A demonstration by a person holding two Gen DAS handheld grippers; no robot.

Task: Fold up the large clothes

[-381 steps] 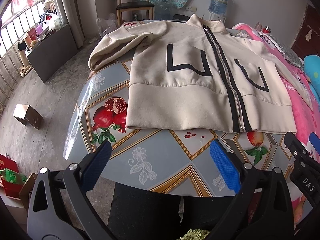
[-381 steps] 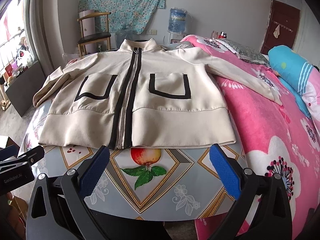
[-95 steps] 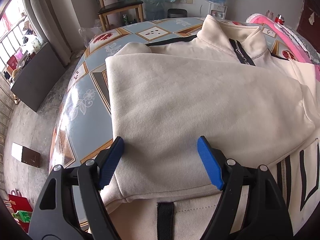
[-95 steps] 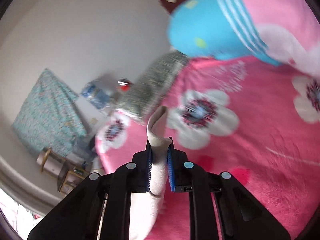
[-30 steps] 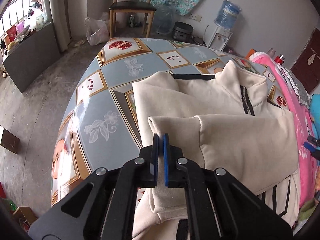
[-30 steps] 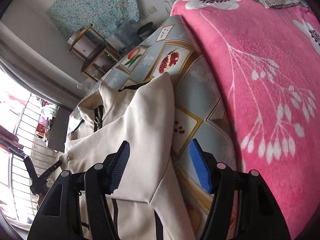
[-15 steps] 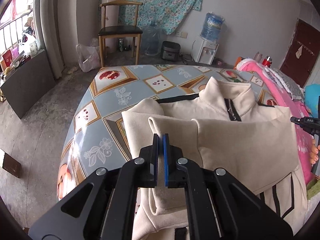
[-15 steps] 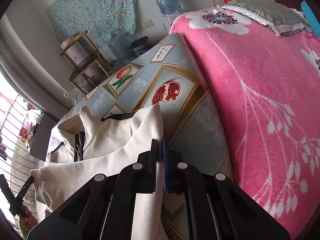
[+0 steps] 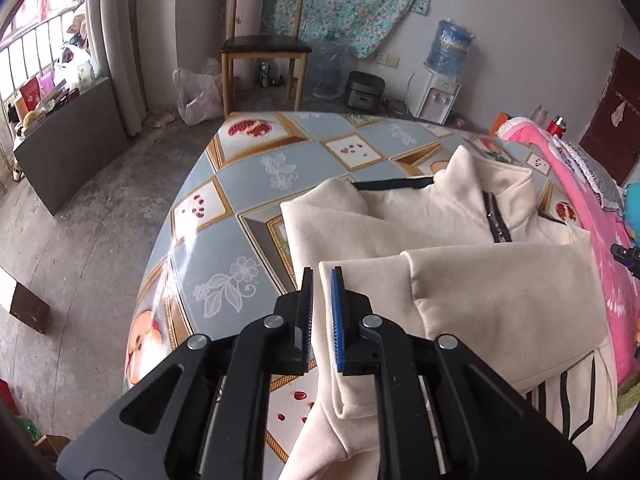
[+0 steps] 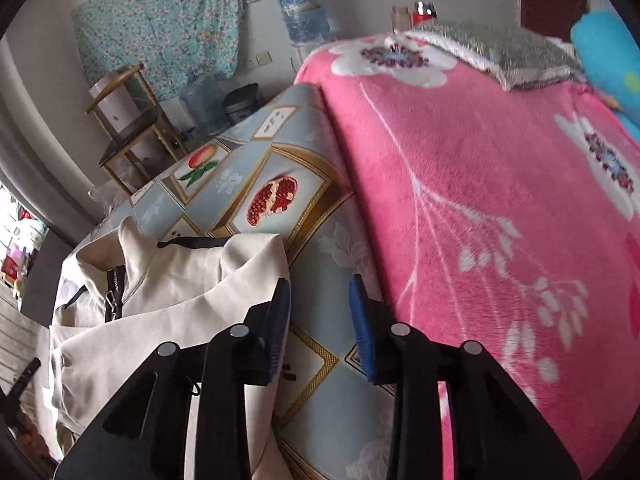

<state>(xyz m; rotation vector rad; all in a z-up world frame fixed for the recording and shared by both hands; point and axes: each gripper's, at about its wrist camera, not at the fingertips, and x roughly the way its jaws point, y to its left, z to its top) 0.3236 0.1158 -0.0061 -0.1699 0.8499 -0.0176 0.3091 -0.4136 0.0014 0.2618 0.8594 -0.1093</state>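
Note:
A cream zip jacket (image 9: pixel 460 248) with black trim lies on the patterned table (image 9: pixel 240 184), both sleeves folded across its front. My left gripper (image 9: pixel 321 280) stands at the folded sleeve's left edge, its jaws slightly parted with the cloth edge between the blue pads, no longer pinched tight. My right gripper (image 10: pixel 320 292) is open and empty, just right of the jacket's shoulder (image 10: pixel 240 264), above the bare tablecloth (image 10: pixel 332 240).
A pink flowered blanket (image 10: pixel 500 200) covers the bed beside the table on the right. A wooden chair (image 9: pixel 264 44), water bottles and a dispenser (image 9: pixel 440 80) stand by the far wall. A dark cabinet (image 9: pixel 68 136) is at the left.
Both grippers have opened from shut: the right one let go of the jacket's shoulder edge and shifted right, the left one's jaws parted a little on the sleeve edge.

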